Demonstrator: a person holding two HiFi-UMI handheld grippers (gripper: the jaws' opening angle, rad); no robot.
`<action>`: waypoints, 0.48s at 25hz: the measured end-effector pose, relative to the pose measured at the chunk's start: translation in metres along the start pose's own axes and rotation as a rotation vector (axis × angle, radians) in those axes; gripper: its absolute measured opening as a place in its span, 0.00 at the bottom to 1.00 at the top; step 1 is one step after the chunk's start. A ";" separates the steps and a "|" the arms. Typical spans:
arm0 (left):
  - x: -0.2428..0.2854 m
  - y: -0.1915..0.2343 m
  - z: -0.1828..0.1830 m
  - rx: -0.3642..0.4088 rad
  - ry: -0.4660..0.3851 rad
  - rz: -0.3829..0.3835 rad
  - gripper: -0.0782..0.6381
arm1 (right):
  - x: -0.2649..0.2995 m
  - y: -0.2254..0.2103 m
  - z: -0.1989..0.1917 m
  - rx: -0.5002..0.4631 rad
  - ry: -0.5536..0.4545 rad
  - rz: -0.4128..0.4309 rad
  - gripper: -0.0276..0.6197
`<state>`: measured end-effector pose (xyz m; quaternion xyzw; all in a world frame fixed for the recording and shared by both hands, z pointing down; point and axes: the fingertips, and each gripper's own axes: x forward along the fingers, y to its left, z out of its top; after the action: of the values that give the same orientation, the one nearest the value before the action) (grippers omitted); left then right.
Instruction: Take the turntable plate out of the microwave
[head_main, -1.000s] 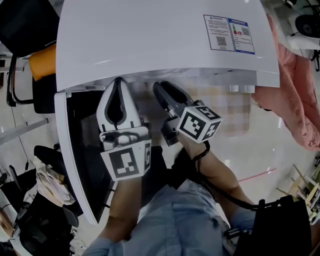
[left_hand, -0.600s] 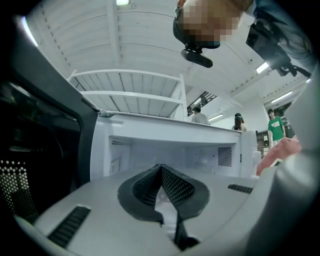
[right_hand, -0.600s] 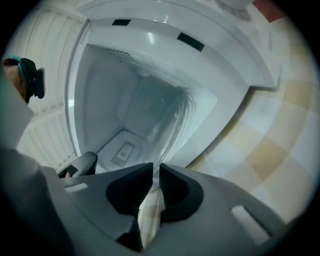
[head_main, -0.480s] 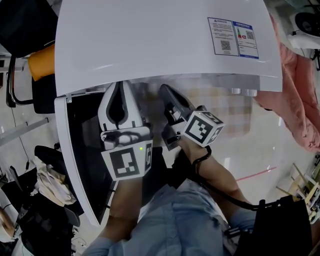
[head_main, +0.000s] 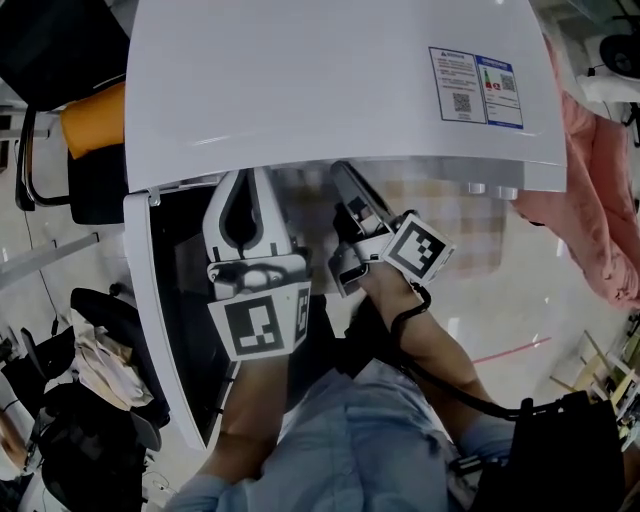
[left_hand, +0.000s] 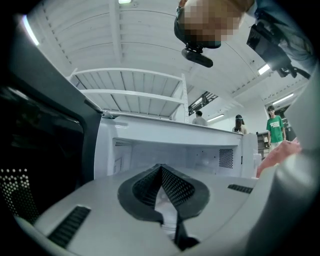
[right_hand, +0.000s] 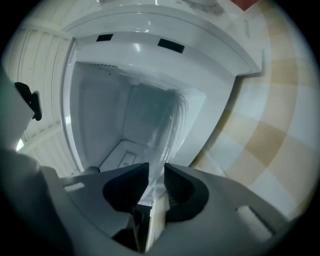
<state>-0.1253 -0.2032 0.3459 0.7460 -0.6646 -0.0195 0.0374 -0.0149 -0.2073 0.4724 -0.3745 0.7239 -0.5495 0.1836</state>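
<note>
Right gripper (head_main: 347, 188) rolled since before, fingers (right_hand: 182, 187) opening around turntable plate (right_hand: 168, 125) rim.

Microwave (head_main: 330, 90): white, door (head_main: 180, 300) swung wide open at left. Plate (right_hand: 170, 130): clear glass, inside it, rim toward the opening
</note>
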 end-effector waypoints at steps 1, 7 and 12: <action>0.001 0.001 0.000 -0.001 0.001 0.001 0.12 | 0.000 0.001 0.002 -0.008 -0.010 -0.005 0.19; 0.003 0.005 -0.006 -0.015 0.009 0.002 0.12 | 0.001 -0.006 0.005 -0.002 -0.028 -0.022 0.11; 0.000 0.001 -0.005 -0.015 0.009 -0.008 0.12 | -0.005 -0.007 0.005 0.017 -0.031 0.001 0.09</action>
<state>-0.1256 -0.2031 0.3509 0.7485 -0.6612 -0.0213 0.0462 -0.0059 -0.2071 0.4763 -0.3811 0.7166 -0.5495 0.1982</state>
